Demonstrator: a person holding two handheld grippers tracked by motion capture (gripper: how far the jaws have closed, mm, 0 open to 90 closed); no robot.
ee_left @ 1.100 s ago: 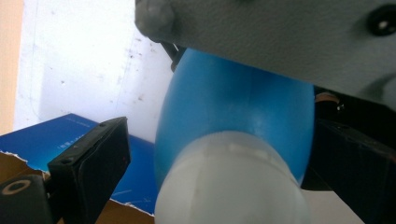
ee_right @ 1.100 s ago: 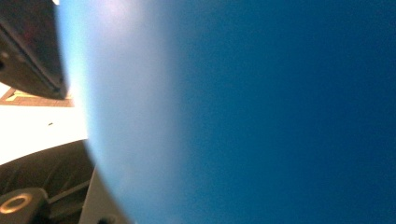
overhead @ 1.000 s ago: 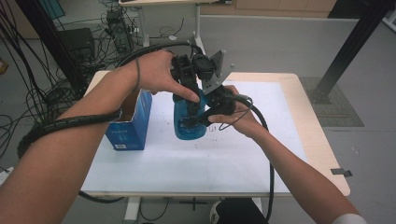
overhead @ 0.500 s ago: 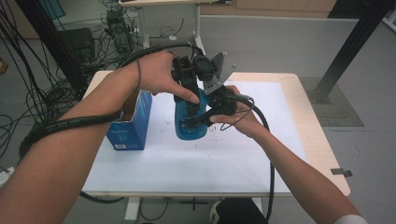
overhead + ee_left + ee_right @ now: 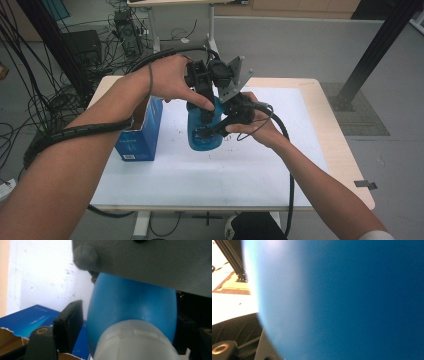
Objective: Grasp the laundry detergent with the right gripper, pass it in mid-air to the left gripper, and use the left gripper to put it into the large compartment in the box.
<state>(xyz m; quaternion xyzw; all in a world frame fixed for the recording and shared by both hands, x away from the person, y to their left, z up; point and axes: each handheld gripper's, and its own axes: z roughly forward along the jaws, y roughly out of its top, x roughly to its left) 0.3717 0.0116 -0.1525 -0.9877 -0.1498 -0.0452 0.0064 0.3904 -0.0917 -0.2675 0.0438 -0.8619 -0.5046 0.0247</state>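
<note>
Left tongs [image 5: 207,107] just narrowed around the smooth blue bottle's [image 5: 202,135] white cap [image 5: 135,342]; right tongs [image 5: 225,125] clamp its body.

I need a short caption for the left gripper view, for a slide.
Left gripper closing its jaws around the white cap of a blue bottle, above a blue box.
</note>
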